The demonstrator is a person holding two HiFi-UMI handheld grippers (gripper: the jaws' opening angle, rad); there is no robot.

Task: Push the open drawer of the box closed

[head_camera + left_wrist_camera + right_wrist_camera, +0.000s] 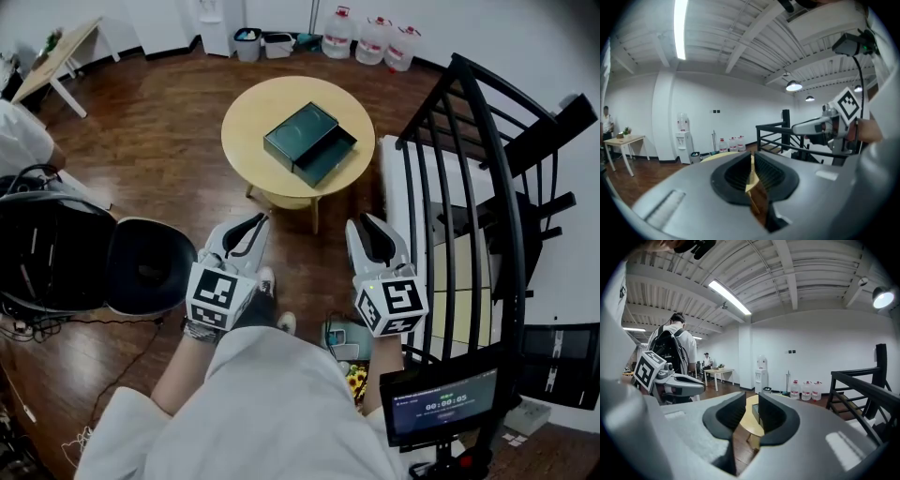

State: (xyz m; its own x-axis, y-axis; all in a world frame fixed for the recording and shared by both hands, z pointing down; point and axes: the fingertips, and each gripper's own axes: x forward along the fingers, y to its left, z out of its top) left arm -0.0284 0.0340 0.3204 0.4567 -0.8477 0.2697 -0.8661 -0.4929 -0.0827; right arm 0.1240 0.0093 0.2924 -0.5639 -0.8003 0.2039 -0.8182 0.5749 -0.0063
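A dark green box [298, 131] lies on a round wooden table [258, 103], its open drawer [330, 157] sticking out toward the right front. Both grippers hover side by side over the floor, well short of the table. My left gripper [255, 223] points at the table; in the left gripper view [752, 159] only a narrow slit shows between its jaws, with nothing in it. My right gripper [366, 225] stands open wider and empty [752, 404]; through its gap I see the box [754, 411] and the table edge [749, 426].
A black stair railing [469, 187] runs along the right, close to the right gripper. A black office chair [141, 267] stands at the left. Water jugs [375, 39] line the far wall. A small screen [441, 405] sits at the lower right. A person with a backpack [675, 348] stands left.
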